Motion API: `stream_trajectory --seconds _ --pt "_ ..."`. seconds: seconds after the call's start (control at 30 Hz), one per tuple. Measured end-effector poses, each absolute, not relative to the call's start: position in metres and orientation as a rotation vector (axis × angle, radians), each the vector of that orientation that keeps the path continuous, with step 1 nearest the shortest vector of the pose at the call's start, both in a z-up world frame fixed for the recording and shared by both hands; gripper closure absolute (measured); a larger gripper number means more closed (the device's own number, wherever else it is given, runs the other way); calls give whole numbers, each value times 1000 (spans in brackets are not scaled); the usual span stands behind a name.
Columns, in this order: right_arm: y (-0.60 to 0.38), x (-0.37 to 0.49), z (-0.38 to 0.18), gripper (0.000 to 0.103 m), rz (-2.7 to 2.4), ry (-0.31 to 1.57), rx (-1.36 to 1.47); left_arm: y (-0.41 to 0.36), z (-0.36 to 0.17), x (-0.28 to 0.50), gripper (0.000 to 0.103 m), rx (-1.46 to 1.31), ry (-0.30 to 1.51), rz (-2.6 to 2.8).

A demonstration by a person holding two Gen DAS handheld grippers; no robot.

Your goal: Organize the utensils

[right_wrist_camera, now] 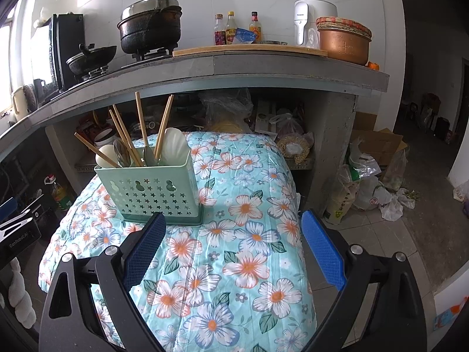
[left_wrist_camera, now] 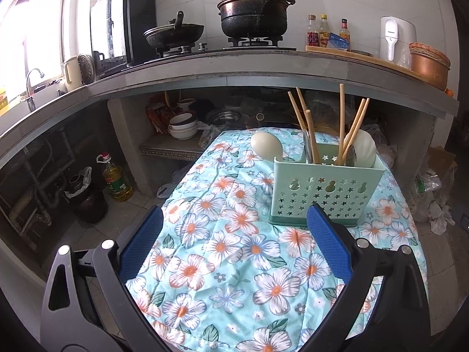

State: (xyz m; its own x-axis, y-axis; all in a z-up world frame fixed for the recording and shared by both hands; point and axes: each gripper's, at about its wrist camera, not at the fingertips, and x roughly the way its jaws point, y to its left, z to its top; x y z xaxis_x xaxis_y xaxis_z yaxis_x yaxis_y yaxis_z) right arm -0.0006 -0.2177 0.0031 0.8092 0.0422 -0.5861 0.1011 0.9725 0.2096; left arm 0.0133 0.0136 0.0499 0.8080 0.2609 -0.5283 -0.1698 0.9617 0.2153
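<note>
while both tongs (left_wrist_camera: 236, 223) (right_wrist_camera: 231, 227) gape empty, chopsticks (left_wrist_camera: 341, 123) upright in caddy (left_wrist_camera: 322, 190), fanning outward

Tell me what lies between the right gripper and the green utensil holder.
Nothing but bare floral cloth. In the right wrist view, the open right gripper sits just short of the green utensil holder, its left pad overlapping the holder's base.

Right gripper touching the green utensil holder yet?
Cannot tell. In the right wrist view the right gripper is open; one finger overlaps the utensil holder base, hiding any gap.
</note>
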Motion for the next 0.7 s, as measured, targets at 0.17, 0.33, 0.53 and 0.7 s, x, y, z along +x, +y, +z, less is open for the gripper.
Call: stream_trajectory --seconds 0.17,0.33,0.53,0.7 --pt "-220 -1 3 12 -46 621 236 18 50 14 8 153 592 246" --pt "-224 -3 1 12 -69 617 231 17 51 14 8 160 591 242" --pt "-226 -4 1 12 -75 617 230 13 50 15 8 163 596 230" --pt "-224 -4 4 12 -68 607 222 9 53 13 8 161 579 212"
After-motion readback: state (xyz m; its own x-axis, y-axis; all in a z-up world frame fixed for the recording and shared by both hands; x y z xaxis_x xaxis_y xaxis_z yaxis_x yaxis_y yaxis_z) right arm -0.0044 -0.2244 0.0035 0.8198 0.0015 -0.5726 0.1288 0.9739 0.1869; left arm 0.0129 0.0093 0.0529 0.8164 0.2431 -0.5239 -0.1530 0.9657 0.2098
